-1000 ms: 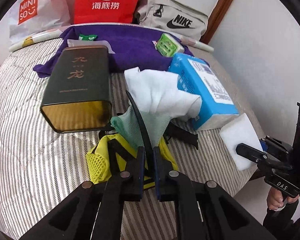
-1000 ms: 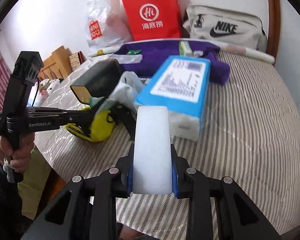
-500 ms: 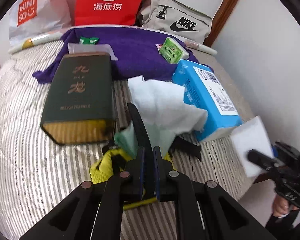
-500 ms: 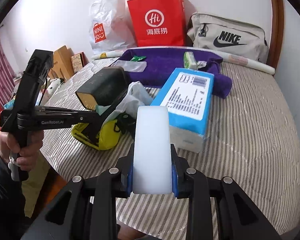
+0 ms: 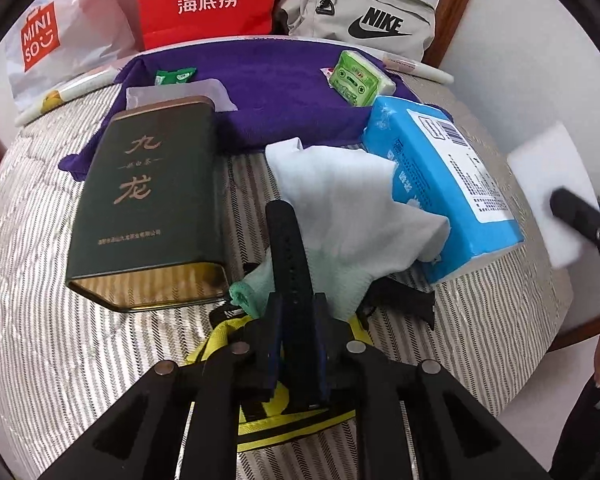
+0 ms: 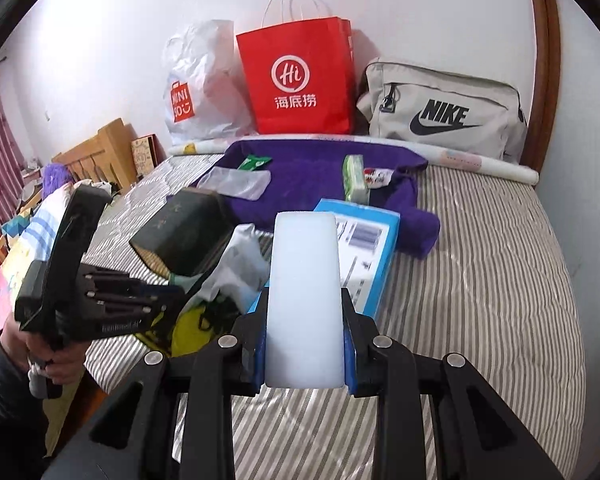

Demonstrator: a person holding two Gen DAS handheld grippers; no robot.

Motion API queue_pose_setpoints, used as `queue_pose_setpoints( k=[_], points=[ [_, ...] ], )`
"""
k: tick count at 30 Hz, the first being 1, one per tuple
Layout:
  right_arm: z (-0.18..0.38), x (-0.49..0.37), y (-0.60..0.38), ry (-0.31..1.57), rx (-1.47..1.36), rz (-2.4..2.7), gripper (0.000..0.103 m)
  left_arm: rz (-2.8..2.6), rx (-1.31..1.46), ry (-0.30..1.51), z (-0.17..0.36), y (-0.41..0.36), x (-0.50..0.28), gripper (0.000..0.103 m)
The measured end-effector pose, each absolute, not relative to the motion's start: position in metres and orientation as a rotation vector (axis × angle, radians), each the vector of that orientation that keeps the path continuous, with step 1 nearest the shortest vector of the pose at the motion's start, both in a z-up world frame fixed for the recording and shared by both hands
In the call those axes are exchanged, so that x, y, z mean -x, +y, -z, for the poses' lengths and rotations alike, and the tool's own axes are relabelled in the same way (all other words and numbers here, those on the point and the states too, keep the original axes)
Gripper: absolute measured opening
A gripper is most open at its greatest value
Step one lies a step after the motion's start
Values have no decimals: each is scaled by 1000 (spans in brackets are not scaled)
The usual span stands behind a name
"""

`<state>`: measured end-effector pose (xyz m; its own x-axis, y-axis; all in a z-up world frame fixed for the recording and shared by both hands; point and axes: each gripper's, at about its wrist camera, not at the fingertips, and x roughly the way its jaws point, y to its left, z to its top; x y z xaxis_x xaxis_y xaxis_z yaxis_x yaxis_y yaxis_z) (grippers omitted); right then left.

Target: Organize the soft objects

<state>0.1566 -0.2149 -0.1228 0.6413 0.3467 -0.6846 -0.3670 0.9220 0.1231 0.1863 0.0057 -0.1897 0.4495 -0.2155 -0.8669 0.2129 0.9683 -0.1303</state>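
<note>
My left gripper point(image 5: 294, 320) is shut on a black strap point(image 5: 286, 240) that rises between its fingers, above a yellow mesh pouch point(image 5: 260, 412) on the striped bed. A white and mint sock point(image 5: 352, 216) lies just ahead, draped against a blue tissue pack point(image 5: 440, 184). My right gripper point(image 6: 304, 320) is shut on a white sponge block point(image 6: 305, 292), held above the bed's near edge; the block also shows at the right of the left wrist view point(image 5: 548, 184). The left gripper appears at the left of the right wrist view point(image 6: 168, 300).
A dark green tea tin point(image 5: 148, 200) lies left of the sock. A purple towel point(image 5: 268, 92) behind holds a green cassette-print pack point(image 5: 358, 78), a small green packet point(image 5: 174, 77) and a clear pouch point(image 5: 180, 94). A red paper bag point(image 6: 300, 80), Miniso bag point(image 6: 196, 84) and Nike bag point(image 6: 444, 112) line the wall.
Both grippers have risen and drawn back a little from the bed. The left keeps the black strap, the right keeps the white sponge, which has moved up and right in the left view.
</note>
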Motion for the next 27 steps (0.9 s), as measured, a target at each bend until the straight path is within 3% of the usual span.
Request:
queue_pose_setpoints(
  k=[7, 17, 27],
  points=[
    [122, -168, -214, 770, 36, -413, 29, 251, -80, 1077, 195, -6, -191, 22],
    [125, -185, -217, 774, 16, -424, 29, 284, 26, 1128, 204, 2, -207, 24],
    [123, -197, -212, 770, 5, -447, 29, 264, -109, 1132, 205, -16, -212, 23]
  ],
)
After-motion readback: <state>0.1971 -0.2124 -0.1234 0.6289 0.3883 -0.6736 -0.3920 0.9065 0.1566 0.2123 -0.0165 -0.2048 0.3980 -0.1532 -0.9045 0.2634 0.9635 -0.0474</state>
